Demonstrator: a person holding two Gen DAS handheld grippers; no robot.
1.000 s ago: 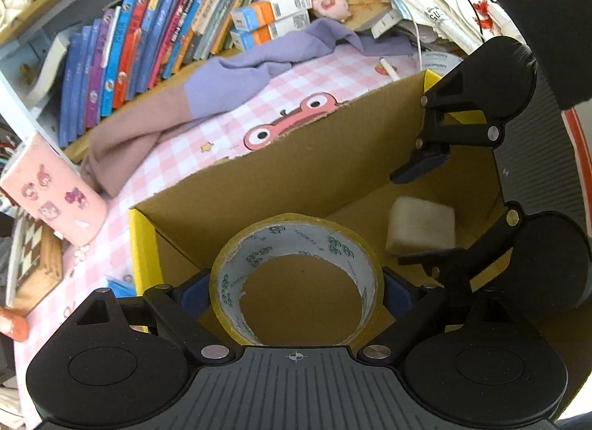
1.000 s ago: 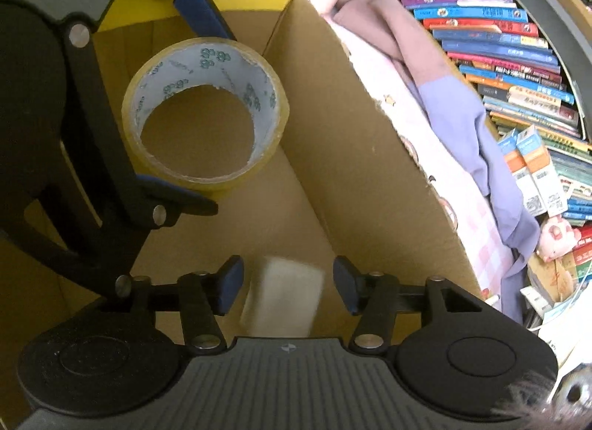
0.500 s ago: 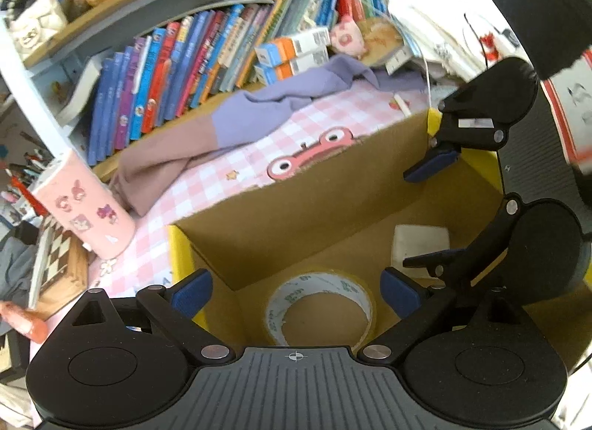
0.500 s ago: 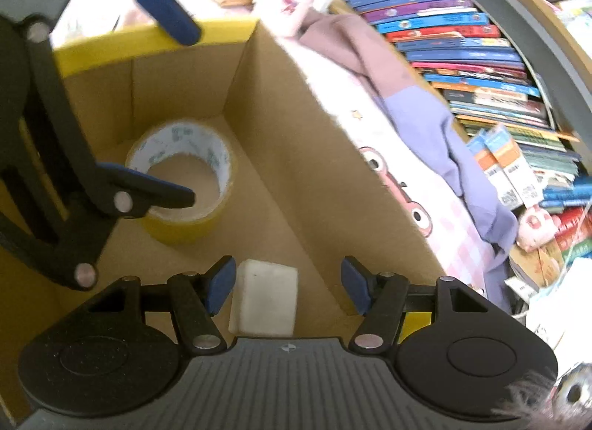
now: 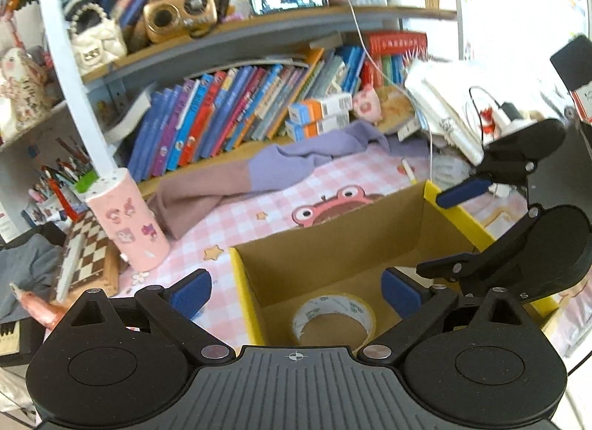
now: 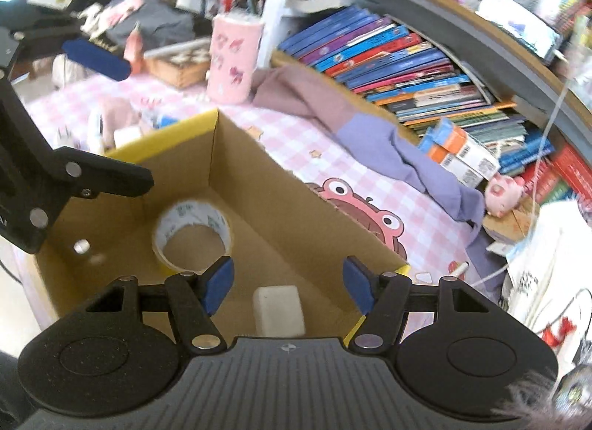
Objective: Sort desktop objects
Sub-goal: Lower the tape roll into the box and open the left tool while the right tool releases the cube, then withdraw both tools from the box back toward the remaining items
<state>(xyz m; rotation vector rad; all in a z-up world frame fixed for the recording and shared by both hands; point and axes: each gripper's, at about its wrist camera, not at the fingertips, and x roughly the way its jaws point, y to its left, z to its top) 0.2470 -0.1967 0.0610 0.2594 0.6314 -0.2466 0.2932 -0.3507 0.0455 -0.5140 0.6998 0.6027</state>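
An open cardboard box with yellow rim [image 5: 244, 282] [image 6: 177, 130] stands on the pink checked desk. A yellowish tape roll [image 5: 335, 317] [image 6: 192, 237] lies flat on its floor. A white eraser-like block [image 6: 279, 310] lies at the other end of the box. My left gripper [image 5: 296, 291] is open and empty, held above the box over the tape. My right gripper [image 6: 288, 282] is open and empty above the block. Each gripper shows in the other's view, the right one [image 5: 462, 193] and the left one [image 6: 96, 56].
A pink sticker-covered cup [image 5: 127, 223] [image 6: 233, 60] and a checkered wooden box [image 5: 85, 252] stand left of the box. A purple and mauve cloth [image 5: 259, 171] lies behind it, under a shelf of books [image 5: 240, 108]. Small white items [image 6: 125, 136] lie beyond the box.
Both grippers have risen up and away from the box. A second ago the left held the tape roll; it opened and the roll now lies on the box floor. The block stays put.
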